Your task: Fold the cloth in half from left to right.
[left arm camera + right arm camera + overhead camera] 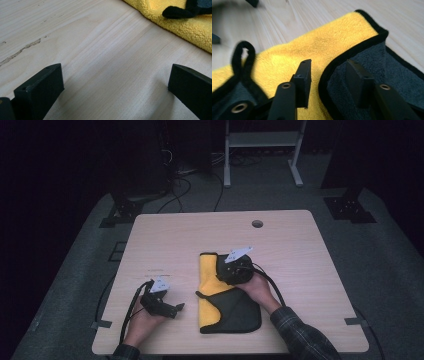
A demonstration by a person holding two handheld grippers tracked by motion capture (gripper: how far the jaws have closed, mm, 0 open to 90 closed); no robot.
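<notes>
Straddling the soft, limp cloth (317, 45) at its black-trimmed edge, my right tool (328, 75) gapes narrowly — left tool (115, 87) wide, empty.

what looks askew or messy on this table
The yellow and dark grey fleece cloth with black trim lies unevenly folded: the grey layer leaves a yellow strip bare, and its black hanging loop sticks out. Pale wooden table looks otherwise unremarkable.

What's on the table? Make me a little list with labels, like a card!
Thing: yellow and grey cloth with black edging, folded, flat on the table
Loop: black hanging loop at the cloth's edge
Right hand-held gripper: over the cloth, jaws partly open either side of the black edge
Left hand-held gripper: jaws wide open, over bare wood beside the cloth
Table hole: round hole near far edge
</notes>
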